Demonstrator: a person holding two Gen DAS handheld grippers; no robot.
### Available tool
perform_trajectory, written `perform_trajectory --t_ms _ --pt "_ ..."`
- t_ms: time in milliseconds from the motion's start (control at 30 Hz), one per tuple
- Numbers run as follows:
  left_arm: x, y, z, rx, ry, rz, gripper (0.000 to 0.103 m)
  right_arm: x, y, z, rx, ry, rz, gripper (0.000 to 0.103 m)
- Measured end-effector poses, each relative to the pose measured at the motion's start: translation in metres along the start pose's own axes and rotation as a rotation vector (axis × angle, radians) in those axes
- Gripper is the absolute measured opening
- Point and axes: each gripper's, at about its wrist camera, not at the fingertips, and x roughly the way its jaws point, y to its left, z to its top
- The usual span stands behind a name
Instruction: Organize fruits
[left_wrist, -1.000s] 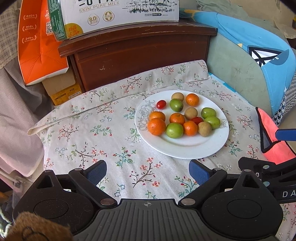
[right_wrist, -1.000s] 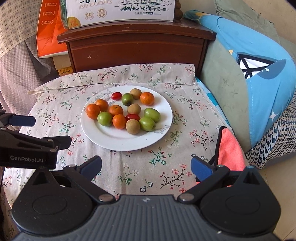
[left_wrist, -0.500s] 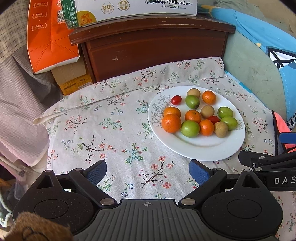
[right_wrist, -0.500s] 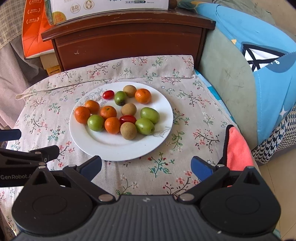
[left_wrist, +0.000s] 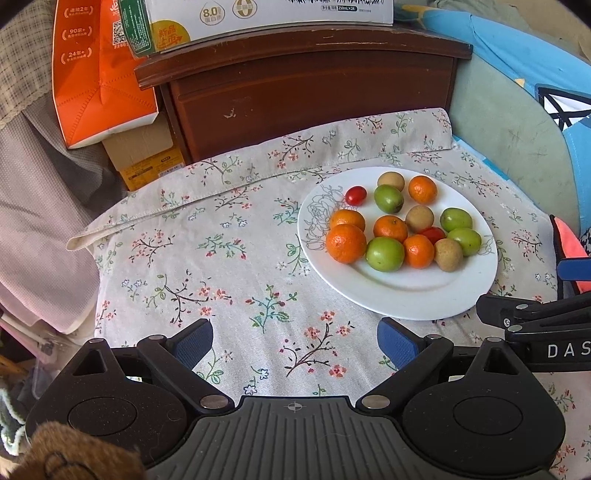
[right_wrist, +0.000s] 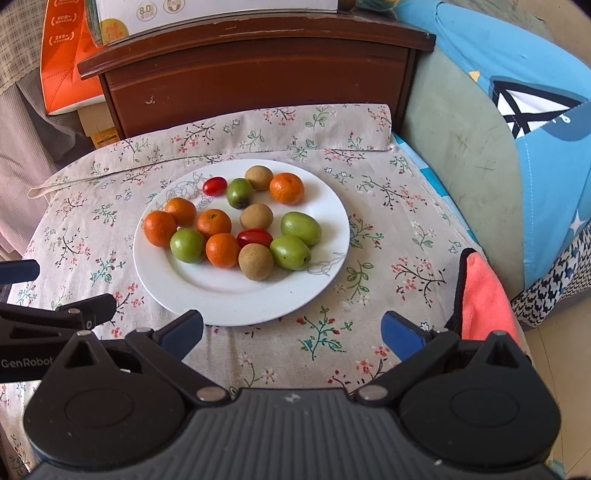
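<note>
White plate (right_wrist: 236, 299) on floral cloth (left_wrist: 207, 258) over the tabletop, holding all the fruit in a loose cluster: five oranges, four green fruits, three brown fruits, two red tomatoes. Largest orange (left_wrist: 345, 243) at the plate's left edge in the left wrist view, touching a second orange (left_wrist: 347, 219) behind it and a green fruit (left_wrist: 385, 254) to its right. One tomato (right_wrist: 214, 185) alone near the far rim beside the printed flower; the other tomato (right_wrist: 254, 237) wedged mid-cluster between an orange (right_wrist: 222, 250) and a brown fruit (right_wrist: 256, 261). Two green fruits (right_wrist: 300, 228) side by side at the cluster's right. Left gripper (left_wrist: 295, 341) low over bare cloth, near the plate's near-left rim, jaws spread wide and empty, blue pads (left_wrist: 397, 341) clear of everything. Right gripper (right_wrist: 291, 332) just short of the plate's near rim, jaws likewise wide apart with nothing between them; its left pad (right_wrist: 183, 334) close to the rim, whether touching cannot be told. Each gripper visible at the edge of the other's view. Pink cloth (right_wrist: 484, 295) on the tabletop's right edge, apart from the plate. Dark wooden cabinet (right_wrist: 258, 77) behind, a milk carton box (left_wrist: 258, 18) on top, an orange bag (left_wrist: 99, 70) to its left, blue cushion (right_wrist: 517, 110) to the right.
</note>
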Motion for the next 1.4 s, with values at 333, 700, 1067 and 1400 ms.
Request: perform_trajectory --t_ms 333,700,1067,1400 --pt "0.005 -0.003 -0.001 0.01 0.003 0.017 0.097 0.004 0.0 0.0 -0.002 0.006 0.001 0.102" --pt "0.006 -0.005 -0.001 0.021 0.004 0.032 0.097 0.006 0.0 0.0 -0.007 0.01 -0.004 0.102" --pt "0.005 -0.007 -0.003 0.035 0.0 0.042 0.097 0.006 0.001 -0.002 -0.013 0.013 -0.008 0.102" --pt "-0.002 -0.011 -0.011 0.07 0.002 0.044 0.097 0.003 0.001 -0.012 -0.027 0.023 0.009 0.102"
